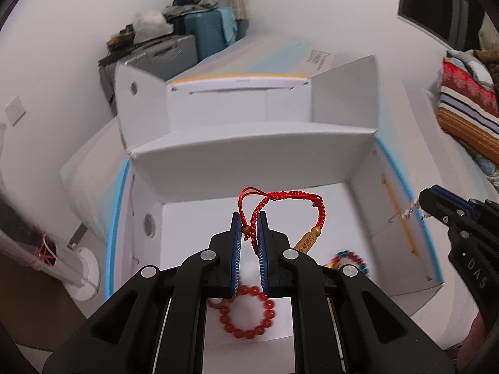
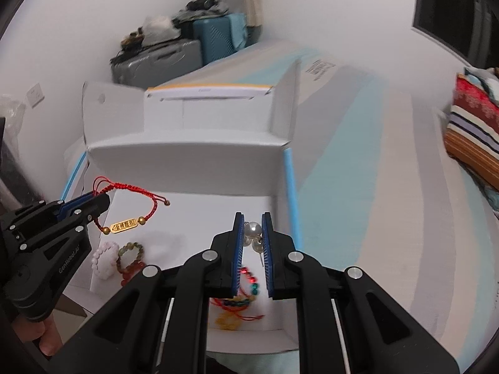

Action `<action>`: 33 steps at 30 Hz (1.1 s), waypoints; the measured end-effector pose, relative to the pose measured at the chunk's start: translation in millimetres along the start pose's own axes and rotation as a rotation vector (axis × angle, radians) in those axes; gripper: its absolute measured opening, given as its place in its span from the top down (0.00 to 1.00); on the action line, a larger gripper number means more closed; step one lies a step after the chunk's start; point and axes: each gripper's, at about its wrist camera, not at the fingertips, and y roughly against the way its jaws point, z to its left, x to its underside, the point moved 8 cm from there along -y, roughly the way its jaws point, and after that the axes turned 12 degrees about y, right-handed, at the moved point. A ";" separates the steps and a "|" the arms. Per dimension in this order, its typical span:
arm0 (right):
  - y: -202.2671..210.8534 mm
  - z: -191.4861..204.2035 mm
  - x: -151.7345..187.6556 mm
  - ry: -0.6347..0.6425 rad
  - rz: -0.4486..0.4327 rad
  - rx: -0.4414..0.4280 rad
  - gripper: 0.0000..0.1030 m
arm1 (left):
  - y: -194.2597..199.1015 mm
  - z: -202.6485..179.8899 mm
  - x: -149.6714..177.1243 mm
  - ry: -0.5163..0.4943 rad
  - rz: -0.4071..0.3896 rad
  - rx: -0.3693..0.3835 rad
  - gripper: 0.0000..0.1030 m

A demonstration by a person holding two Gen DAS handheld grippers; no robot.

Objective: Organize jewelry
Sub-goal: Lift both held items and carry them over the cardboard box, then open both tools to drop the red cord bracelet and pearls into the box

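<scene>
My left gripper (image 1: 249, 218) is shut on a red braided cord bracelet (image 1: 293, 198) with a gold tag (image 1: 307, 242); it hangs above the open white box (image 1: 402, 218). The same bracelet (image 2: 134, 188) and left gripper (image 2: 101, 201) show at the left of the right wrist view. My right gripper (image 2: 252, 218) is shut on pearl earrings (image 2: 253, 233) over the box's right side; it also shows in the left wrist view (image 1: 421, 201). On the box floor lie a red bead bracelet (image 1: 249, 314), a green and red bead bracelet (image 1: 352, 258), a pink one (image 2: 104, 258) and an olive one (image 2: 131, 251).
The box lid (image 1: 249, 155) stands raised behind the box. A second white box (image 2: 218, 109) sits further back on the bed's striped cover (image 2: 358, 187). Suitcases (image 2: 174, 59) stand by the wall. A folded striped blanket (image 2: 474, 137) lies at the right.
</scene>
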 end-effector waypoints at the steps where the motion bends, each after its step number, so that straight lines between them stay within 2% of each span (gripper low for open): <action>1: -6.6 6.8 1.5 0.012 0.013 -0.003 0.90 | -4.3 5.2 1.5 0.003 0.008 -0.011 0.91; 12: -64.3 36.9 14.8 0.056 0.130 -0.027 0.90 | -45.3 33.7 19.9 -0.008 0.095 -0.112 0.91; 20: -81.4 35.4 23.2 0.037 0.164 -0.041 0.89 | -60.9 38.2 30.2 -0.008 0.135 -0.120 0.90; 24: -85.4 41.5 24.4 0.044 0.175 -0.041 0.89 | -66.2 37.7 33.6 -0.006 0.148 -0.118 0.87; 26: -86.5 43.8 22.0 0.047 0.170 -0.051 0.83 | -66.7 38.2 33.3 -0.002 0.149 -0.116 0.87; 27: -83.8 43.6 20.9 0.046 0.156 -0.049 0.73 | -65.8 38.7 32.8 0.001 0.147 -0.115 0.79; 29: -76.5 43.0 19.1 0.041 0.129 -0.048 0.62 | -60.9 41.1 30.0 0.017 0.129 -0.119 0.64; 31: -68.1 40.5 16.6 0.038 0.107 -0.043 0.59 | -50.7 41.0 26.6 0.024 0.101 -0.109 0.57; 33: -53.6 36.1 12.7 0.035 0.064 -0.030 0.45 | -36.9 40.0 22.3 0.030 0.069 -0.094 0.47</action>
